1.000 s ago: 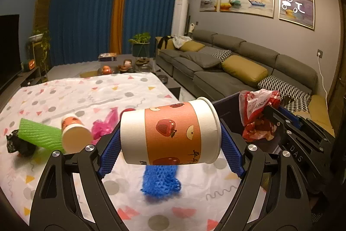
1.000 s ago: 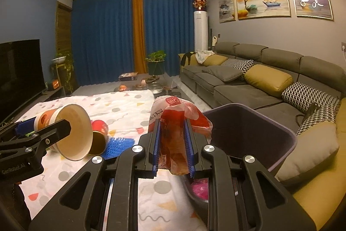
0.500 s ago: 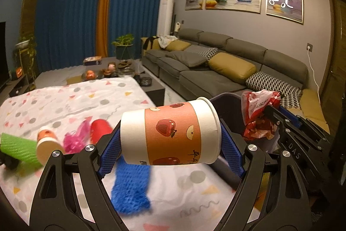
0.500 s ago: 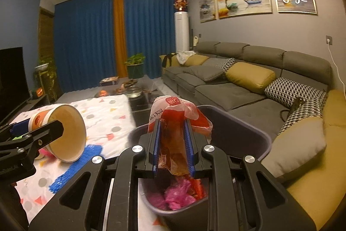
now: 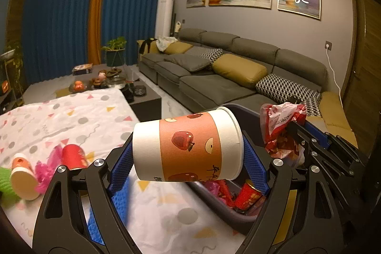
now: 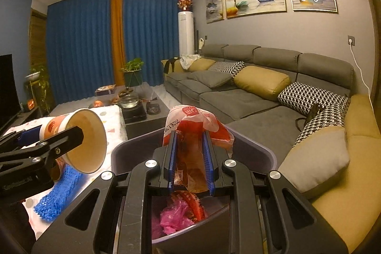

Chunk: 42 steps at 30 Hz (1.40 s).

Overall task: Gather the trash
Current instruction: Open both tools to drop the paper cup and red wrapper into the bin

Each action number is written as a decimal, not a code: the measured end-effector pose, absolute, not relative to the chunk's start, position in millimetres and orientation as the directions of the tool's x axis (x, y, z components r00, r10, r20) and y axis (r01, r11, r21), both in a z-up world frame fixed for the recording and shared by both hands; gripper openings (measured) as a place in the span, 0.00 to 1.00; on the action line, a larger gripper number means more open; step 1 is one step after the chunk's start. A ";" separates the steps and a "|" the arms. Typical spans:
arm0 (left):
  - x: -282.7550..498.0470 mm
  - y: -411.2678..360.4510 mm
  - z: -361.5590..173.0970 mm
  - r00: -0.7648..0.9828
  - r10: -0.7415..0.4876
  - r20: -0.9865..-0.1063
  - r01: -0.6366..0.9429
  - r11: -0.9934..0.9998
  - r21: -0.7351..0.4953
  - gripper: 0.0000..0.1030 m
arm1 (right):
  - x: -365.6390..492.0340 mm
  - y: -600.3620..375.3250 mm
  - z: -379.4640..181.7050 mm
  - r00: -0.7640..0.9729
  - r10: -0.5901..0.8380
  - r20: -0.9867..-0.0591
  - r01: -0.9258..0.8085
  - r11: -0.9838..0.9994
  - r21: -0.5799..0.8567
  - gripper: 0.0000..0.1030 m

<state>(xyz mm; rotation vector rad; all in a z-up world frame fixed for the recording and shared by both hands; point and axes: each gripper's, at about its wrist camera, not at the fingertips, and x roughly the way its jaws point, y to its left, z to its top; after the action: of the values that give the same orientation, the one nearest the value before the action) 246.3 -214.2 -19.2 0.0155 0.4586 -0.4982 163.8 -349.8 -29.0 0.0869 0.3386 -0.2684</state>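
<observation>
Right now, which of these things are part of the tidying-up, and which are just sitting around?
Part of the job:
- paper cup in the left hand-held gripper
- red plastic bag in the right hand-held gripper
- trash bin
- red cup on the cloth

Just lying about:
- sofa
- potted plant

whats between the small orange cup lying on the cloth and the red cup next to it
A crumpled pink plastic scrap sits between the small orange cup and the red cup, seen in the left wrist view.
</observation>
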 end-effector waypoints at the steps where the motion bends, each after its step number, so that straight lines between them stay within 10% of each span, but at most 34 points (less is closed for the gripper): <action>1: 247.9 -217.8 -19.9 0.777 -0.460 -0.431 0.468 0.879 -0.094 0.79 | 164.3 -351.5 -29.7 0.907 -0.248 -0.341 0.277 0.960 0.039 0.21; 31: 282.3 -267.0 -46.7 0.711 -0.496 -0.499 0.517 0.849 -0.108 0.79 | 179.5 -372.6 -41.0 0.893 -0.266 -0.364 0.308 0.950 0.061 0.25; 42: 290.4 -260.6 -52.8 0.708 -0.483 -0.515 0.492 0.861 -0.132 0.84 | 182.5 -375.3 -41.3 0.891 -0.268 -0.366 0.311 0.948 0.062 0.40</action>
<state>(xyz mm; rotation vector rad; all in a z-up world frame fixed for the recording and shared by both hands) 290.4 -260.6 -52.8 0.0154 0.5676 -0.5412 182.5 -375.3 -41.3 0.1200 0.3621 -0.3013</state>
